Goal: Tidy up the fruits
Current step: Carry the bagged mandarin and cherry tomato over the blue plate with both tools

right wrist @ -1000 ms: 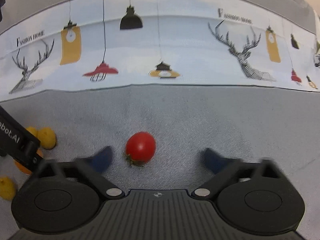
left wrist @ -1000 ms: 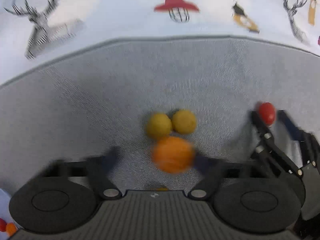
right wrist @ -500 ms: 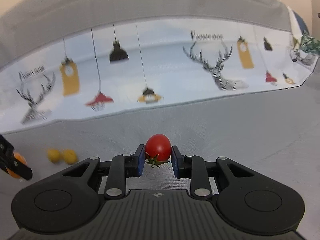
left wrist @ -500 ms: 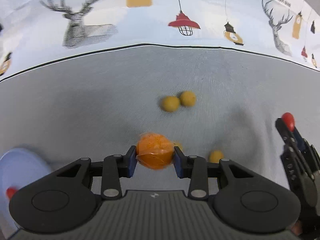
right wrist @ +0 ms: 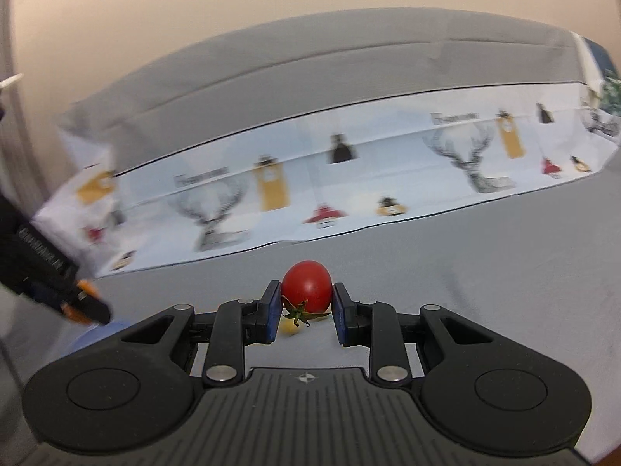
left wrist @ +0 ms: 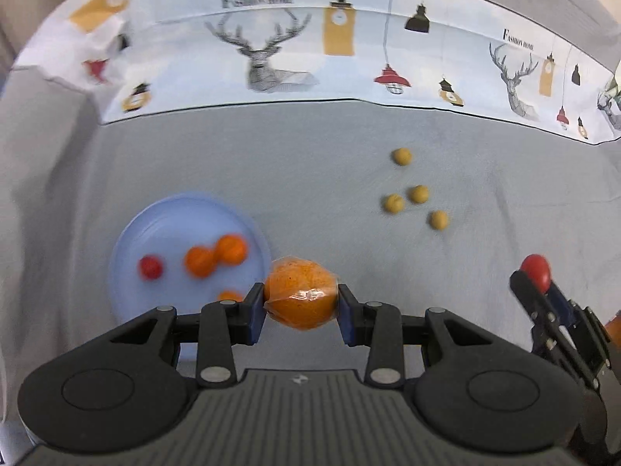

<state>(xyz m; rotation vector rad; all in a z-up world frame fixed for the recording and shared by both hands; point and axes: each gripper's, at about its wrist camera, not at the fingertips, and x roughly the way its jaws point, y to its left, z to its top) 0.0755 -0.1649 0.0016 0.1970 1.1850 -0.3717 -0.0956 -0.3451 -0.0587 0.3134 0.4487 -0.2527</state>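
My left gripper (left wrist: 300, 306) is shut on a wrapped orange (left wrist: 300, 297) and holds it above the grey cloth, just right of a light blue plate (left wrist: 132, 233). The plate holds a red tomato (left wrist: 150, 267) and oranges (left wrist: 215, 256). My right gripper (right wrist: 304, 310) is shut on a red cherry tomato (right wrist: 306, 285), lifted off the cloth; it also shows in the left wrist view (left wrist: 537, 273) at the right edge. Several small yellow fruits (left wrist: 417, 194) lie on the cloth to the right.
A white printed cloth with deer and lamps (left wrist: 341, 58) runs along the back of the grey surface (left wrist: 310, 163). The left gripper's body (right wrist: 42, 268) shows at the left of the right wrist view, with the plate's edge (right wrist: 97, 332) below it.
Both grippers closed on their fruits and lifted them. The left gripper moved left with the orange, so the plate came into view. The right gripper rose and tilted up with the tomato.
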